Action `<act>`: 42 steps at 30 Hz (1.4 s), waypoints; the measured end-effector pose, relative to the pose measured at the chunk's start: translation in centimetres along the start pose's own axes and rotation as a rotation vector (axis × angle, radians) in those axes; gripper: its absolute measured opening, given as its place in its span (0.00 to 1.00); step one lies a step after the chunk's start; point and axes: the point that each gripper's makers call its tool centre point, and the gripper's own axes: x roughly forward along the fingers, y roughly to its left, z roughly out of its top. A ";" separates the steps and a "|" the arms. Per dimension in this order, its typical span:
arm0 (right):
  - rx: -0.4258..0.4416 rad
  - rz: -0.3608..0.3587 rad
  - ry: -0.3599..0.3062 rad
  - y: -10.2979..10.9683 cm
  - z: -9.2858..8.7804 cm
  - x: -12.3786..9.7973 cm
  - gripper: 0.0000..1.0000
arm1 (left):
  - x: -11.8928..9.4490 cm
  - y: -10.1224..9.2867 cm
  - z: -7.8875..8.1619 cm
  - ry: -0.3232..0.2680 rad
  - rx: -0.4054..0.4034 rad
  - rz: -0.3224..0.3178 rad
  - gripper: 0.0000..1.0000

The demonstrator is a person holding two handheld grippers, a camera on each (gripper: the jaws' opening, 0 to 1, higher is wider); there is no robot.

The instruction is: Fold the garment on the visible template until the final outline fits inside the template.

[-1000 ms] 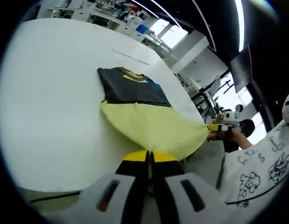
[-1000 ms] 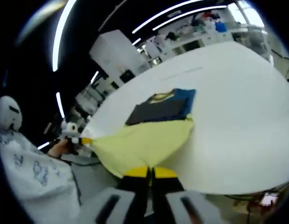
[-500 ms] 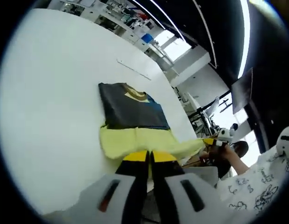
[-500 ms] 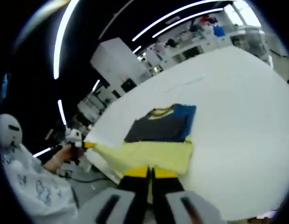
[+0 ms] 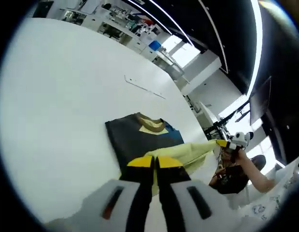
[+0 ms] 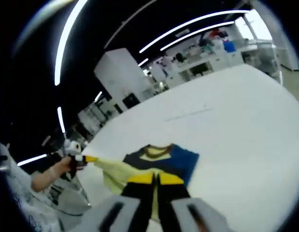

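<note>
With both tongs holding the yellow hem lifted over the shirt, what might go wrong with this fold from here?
1. The yellow lower half of the garment hangs slack between the left tongs and right tongs; laid down unevenly, it may wrinkle or land skewed over the dark navy upper part.
2. The garment lies near the edge of the white table, so a pull could drag it off.

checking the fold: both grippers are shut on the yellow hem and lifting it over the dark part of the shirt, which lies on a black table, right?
Not quite: the table is white, not black, as the left gripper view shows. The rest holds: the left gripper and right gripper are shut on the yellow hem, lifted over the dark part.
</note>
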 end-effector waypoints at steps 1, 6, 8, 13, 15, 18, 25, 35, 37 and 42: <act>-0.001 0.001 -0.003 -0.2 0.3 0.3 0.00 | 0.5 0.5 0.5 -0.006 -0.002 0.003 0.00; 0.014 -0.017 -0.014 -2.4 2.0 2.9 0.00 | 2.2 2.3 2.2 -0.035 -0.076 0.013 0.00; 0.023 -0.039 -0.013 -3.5 2.5 4.0 0.00 | 2.9 3.2 3.0 -0.055 -0.115 0.020 0.00; 0.044 -0.077 -0.022 -5.3 3.1 6.5 0.00 | 4.8 5.0 3.9 -0.096 -0.233 0.022 0.00; 0.058 -0.084 -0.026 -5.7 3.2 7.2 0.00 | 5.2 5.4 4.2 -0.111 -0.252 0.033 0.00; 0.073 -0.100 -0.023 -6.3 3.0 8.2 0.00 | 5.9 6.0 4.3 -0.115 -0.269 0.041 0.00; 0.086 -0.151 0.011 -8.2 1.2 9.9 0.00 | 7.0 6.9 3.5 -0.106 -0.232 0.104 0.00; 0.123 -0.185 0.047 -9.4 -1.0 10.4 0.00 | 7.5 9.0 2.1 -0.085 -0.184 0.173 0.00; 0.121 -0.188 0.058 -9.7 -1.3 10.6 0.00 | 7.8 9.3 2.0 -0.080 -0.191 0.178 0.00; 0.116 -0.202 0.078 -10.3 -1.8 10.8 0.00 | 8.4 9.8 1.9 -0.057 -0.136 0.206 0.00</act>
